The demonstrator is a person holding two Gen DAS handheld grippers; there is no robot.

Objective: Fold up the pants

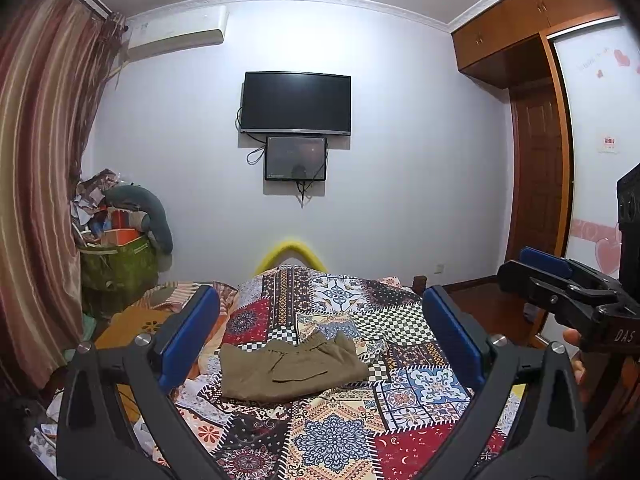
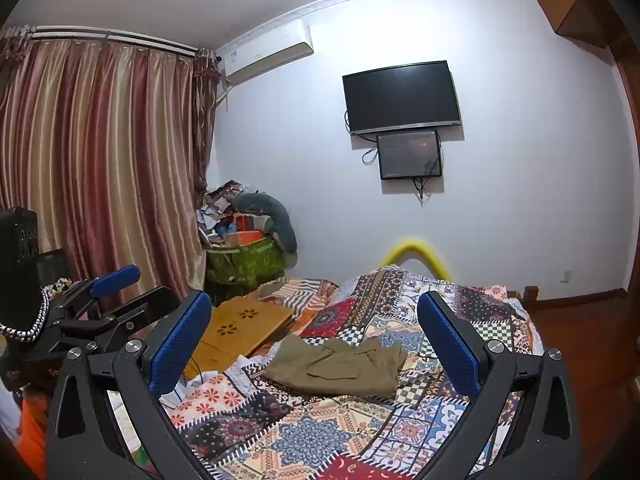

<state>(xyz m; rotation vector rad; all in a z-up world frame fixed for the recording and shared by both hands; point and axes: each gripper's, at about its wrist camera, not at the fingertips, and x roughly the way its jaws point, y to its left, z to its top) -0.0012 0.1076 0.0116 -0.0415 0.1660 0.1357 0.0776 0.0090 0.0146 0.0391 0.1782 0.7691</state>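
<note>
Our left gripper (image 1: 320, 340) and right gripper (image 2: 316, 340) hang with jaws spread and empty, near the soft, floppy olive-khaki cloth pants (image 1: 290, 370) lying mid-bed on the patchwork quilt (image 1: 332, 436), so we'd pinch the corners.

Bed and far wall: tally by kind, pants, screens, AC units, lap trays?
Pants: 1, olive, folded on the quilt
Wall screens: 2, large above small
AC unit: 1
Wooden lap tray: 1
Total: 5
</note>
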